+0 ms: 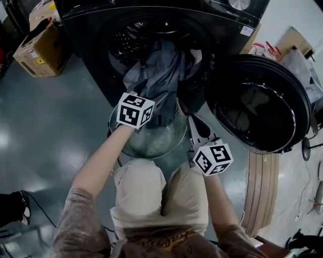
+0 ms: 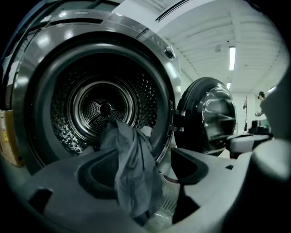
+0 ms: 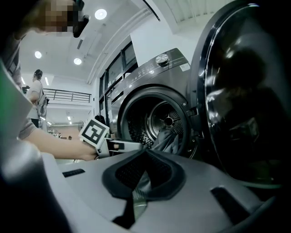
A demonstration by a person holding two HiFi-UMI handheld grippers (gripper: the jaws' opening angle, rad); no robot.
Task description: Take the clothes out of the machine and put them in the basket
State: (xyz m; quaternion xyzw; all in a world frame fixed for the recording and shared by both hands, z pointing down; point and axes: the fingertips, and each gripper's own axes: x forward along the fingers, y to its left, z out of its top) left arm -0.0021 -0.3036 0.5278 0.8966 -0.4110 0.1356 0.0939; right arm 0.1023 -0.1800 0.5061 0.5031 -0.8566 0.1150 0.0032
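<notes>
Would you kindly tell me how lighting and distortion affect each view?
Head view: dim, with pale glare on the glossy grey floor. Left gripper view: fisheye bulges the steel washer drum, corners black. Right gripper view: ceiling lamps blow out; the round glass door reads black.

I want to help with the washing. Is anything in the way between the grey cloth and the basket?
Nothing visible is. The grey cloth hangs out of the machine, its end over the basket below. The door is open to the right, clear of it. The left gripper has open jaws either side of the cloth.
</notes>
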